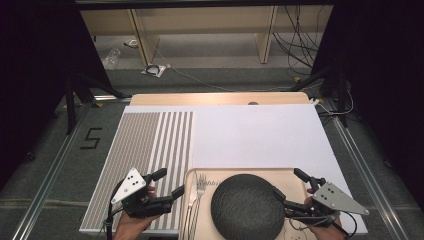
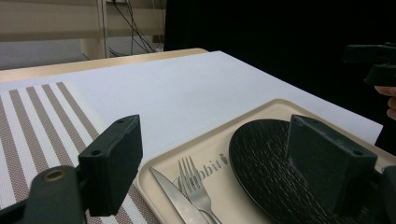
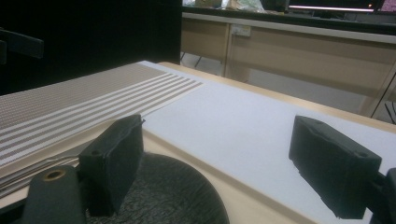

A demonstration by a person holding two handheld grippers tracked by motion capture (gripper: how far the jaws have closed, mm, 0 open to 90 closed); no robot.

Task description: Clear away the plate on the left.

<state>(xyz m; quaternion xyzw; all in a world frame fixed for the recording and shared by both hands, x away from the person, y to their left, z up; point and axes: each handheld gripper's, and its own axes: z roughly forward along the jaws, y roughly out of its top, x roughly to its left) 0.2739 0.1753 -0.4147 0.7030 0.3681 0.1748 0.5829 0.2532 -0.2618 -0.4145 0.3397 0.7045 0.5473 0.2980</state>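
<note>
A beige tray [image 1: 240, 171] lies at the table's near edge. On it rests a round black textured plate [image 1: 245, 205], with a fork [image 1: 200, 187] and a knife [image 1: 190, 200] along its left side. My left gripper [image 1: 170, 182] hovers open just left of the tray, over the striped placemat [image 1: 145, 150]. In the left gripper view the fork [image 2: 194, 179], knife [image 2: 173, 196] and plate [image 2: 266, 158] lie ahead between the wide-apart jaws. My right gripper [image 1: 288, 183] stands open at the plate's right edge, nothing between its jaws; the plate [image 3: 163, 196] lies low in its view.
A white sheet [image 1: 250, 135] covers the middle and right of the wooden table. The placemat takes up the left part. Dark curtains flank the table, and cables [image 1: 295, 45] and bench legs stand on the floor beyond it.
</note>
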